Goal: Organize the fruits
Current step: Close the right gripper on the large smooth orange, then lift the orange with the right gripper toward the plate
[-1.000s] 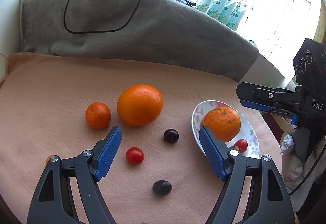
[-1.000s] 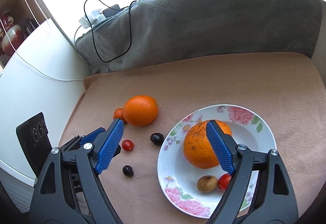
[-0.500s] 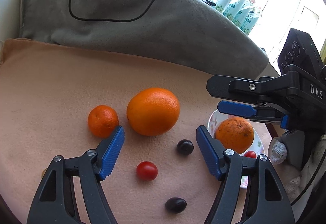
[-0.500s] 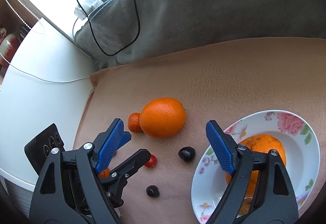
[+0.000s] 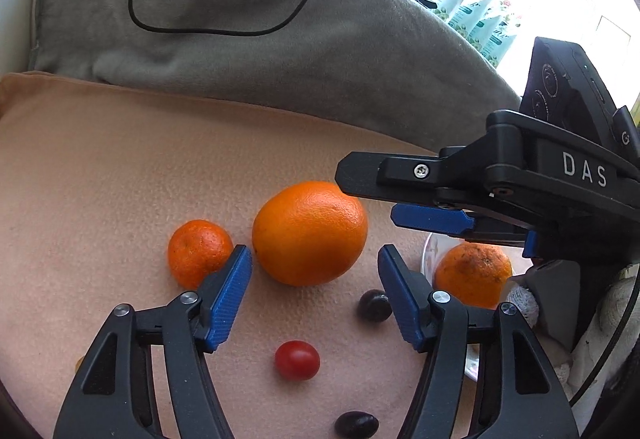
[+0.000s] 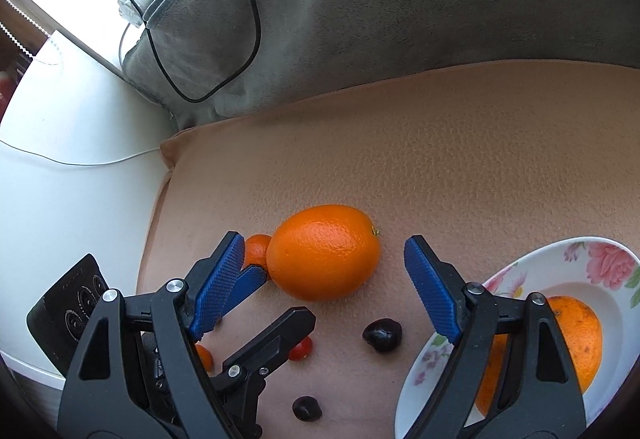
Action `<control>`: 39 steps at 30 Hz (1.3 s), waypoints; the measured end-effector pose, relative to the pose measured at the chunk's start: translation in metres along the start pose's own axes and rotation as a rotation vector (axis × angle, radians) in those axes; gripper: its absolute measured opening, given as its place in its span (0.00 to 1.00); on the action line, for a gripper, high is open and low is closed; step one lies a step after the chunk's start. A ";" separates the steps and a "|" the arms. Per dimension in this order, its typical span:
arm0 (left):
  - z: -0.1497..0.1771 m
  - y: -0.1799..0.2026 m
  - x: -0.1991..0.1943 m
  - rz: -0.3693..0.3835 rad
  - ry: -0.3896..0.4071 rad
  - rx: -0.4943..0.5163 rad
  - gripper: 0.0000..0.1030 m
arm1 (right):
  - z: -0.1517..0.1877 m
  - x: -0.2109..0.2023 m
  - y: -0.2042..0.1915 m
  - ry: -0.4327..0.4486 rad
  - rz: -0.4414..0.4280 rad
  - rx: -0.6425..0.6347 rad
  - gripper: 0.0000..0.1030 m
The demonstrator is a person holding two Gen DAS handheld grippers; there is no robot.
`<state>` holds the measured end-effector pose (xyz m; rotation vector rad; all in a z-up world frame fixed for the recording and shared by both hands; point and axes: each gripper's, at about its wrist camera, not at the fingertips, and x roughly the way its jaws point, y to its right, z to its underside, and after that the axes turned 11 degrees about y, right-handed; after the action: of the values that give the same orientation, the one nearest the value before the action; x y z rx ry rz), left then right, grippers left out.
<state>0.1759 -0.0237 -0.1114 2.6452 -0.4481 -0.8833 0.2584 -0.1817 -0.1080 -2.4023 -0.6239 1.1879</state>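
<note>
A large orange (image 5: 310, 233) lies on the peach cloth (image 5: 120, 179) with a small mandarin (image 5: 199, 251) to its left. My left gripper (image 5: 314, 257) hangs just short of the orange. Its jaws are closing, and a cherry tomato (image 5: 297, 360) lies on the cloth between its fingers, untouched. Two dark grapes (image 5: 374, 305) (image 5: 356, 425) lie nearby. My right gripper (image 6: 324, 243) stands open, its pads flanking the large orange (image 6: 324, 251) without touching it. At the right is a floral plate (image 6: 560, 267) holding another orange (image 6: 580, 339).
A grey blanket (image 5: 240, 51) with a looped black cable (image 5: 224, 33) rises behind the cloth. The cloth's left edge drops to a white surface (image 6: 72, 199). A tiny orange fruit (image 6: 205, 357) sits under the left gripper (image 6: 280, 299). Bottles (image 5: 472, 15) stand by the window.
The right gripper swung left from over the plate to the large orange. The left gripper came nearer to the orange and lower, and its jaws narrowed. No fruit moved.
</note>
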 end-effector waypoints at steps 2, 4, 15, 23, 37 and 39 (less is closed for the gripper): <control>0.000 0.000 0.003 0.003 -0.005 0.002 0.59 | 0.000 0.006 0.000 -0.010 0.010 -0.004 0.80; 0.000 -0.001 0.006 0.004 -0.009 0.004 0.58 | -0.001 0.010 0.002 -0.022 0.011 0.007 0.78; 0.000 -0.001 0.014 -0.006 -0.023 0.006 0.56 | 0.000 0.027 0.004 -0.060 -0.001 0.021 0.70; -0.004 -0.005 0.014 -0.008 -0.022 0.014 0.53 | 0.001 0.028 0.007 -0.054 -0.008 0.037 0.69; -0.001 0.004 -0.005 -0.001 0.011 0.035 0.52 | 0.001 0.015 0.000 -0.017 -0.011 -0.003 0.68; -0.002 0.005 -0.009 0.002 0.018 0.035 0.52 | 0.001 0.011 -0.002 -0.008 -0.013 -0.009 0.68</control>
<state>0.1693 -0.0247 -0.1032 2.6821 -0.4659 -0.8576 0.2629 -0.1740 -0.1142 -2.3979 -0.6481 1.1926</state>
